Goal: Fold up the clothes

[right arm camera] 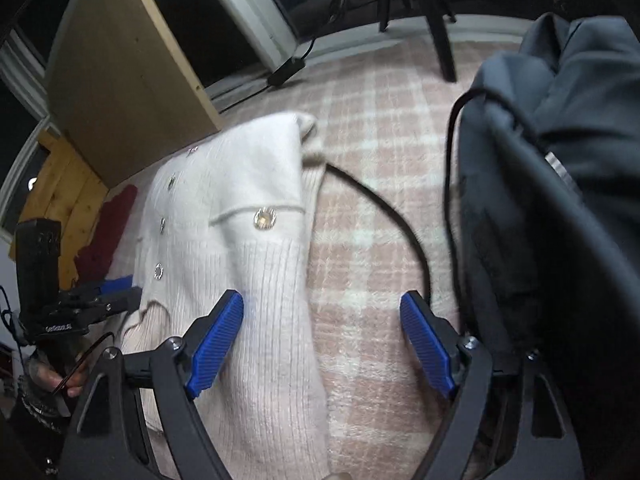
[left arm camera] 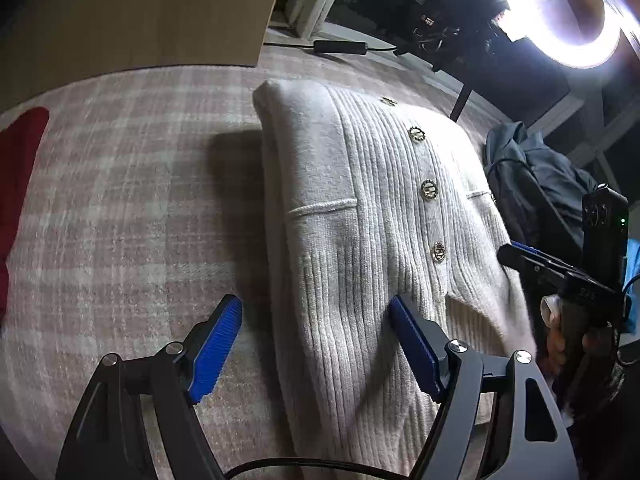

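Your left gripper sits nearest the left wrist camera, jaws spread wide and holding nothing. One blue pad hangs over the bare rug; the other lies against the ribbed front of the cardigan, so the garment's left edge runs up between the two.

You have the cream cardigan lying on the pink plaid rug, folded into a long narrow shape, its button side facing up. A row of gold buttons runs up the ribbed placket, and a pocket trim line crosses the knit to their left. The near hem is parted just below the lowest button.

Your right gripper is also wide open and empty. Its left pad is over the cardigan's ribbed lower part and its right pad is over the rug, so the cardigan's right edge passes between them. From the left wrist camera you see that gripper at the garment's right side, held in your hand.

A dark grey garment is heaped on the rug to the right of the cardigan, apart from it, with a black cable curving across the rug between them. A red cloth lies at the far left. A wooden board stands behind the cardigan.
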Tool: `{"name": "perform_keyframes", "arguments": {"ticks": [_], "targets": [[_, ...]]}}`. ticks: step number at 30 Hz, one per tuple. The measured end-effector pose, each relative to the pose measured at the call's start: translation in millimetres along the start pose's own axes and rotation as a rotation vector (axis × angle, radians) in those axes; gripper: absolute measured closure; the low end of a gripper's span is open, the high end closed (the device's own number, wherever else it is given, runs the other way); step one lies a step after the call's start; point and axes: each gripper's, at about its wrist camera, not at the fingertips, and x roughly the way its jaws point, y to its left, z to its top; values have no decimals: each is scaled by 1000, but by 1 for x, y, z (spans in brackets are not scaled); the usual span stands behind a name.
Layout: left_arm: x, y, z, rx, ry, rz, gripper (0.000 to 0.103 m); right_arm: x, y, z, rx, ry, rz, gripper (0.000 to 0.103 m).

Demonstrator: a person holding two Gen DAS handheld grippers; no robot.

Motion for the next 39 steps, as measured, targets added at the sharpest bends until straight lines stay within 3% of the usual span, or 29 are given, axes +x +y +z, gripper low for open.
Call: {"name": "perform_keyframes", "arguments": {"ticks": [4,9,12,14,16,20,28,31,34,37,39], "targets": [[0,-3,0,8,-9,-2,28,4,10,-9,-84,-36,-7,22],[3,-14,-3,51,7,-7,28,8,21,-10,-130,-30,43,22],[3,-17,-5,64,23,-30,27,13,30,-11,-169,-15,77,29],[4,-21,-6,85,20,-31,27,16,35,-10,-186,-14,83,40],[6,-25,-7,104,9,-32,27,20,40,-10,-203,-12,90,42],[3,-23,-8,100,-4,-35,26,25,45,-8,-224,4,108,37],[-16,-1,-18,84,104,-75,26,35,51,0,-271,38,98,27],[-47,19,-29,107,106,-26,26,39,57,-1,-302,38,74,27],[-93,64,-30,105,50,82,26,36,58,-4,-309,28,74,26],[-140,136,-16,-22,-29,185,27,36,60,-6,-312,19,66,26],[-163,190,-1,-161,-81,160,29,35,61,-7,-318,14,53,26]]}}
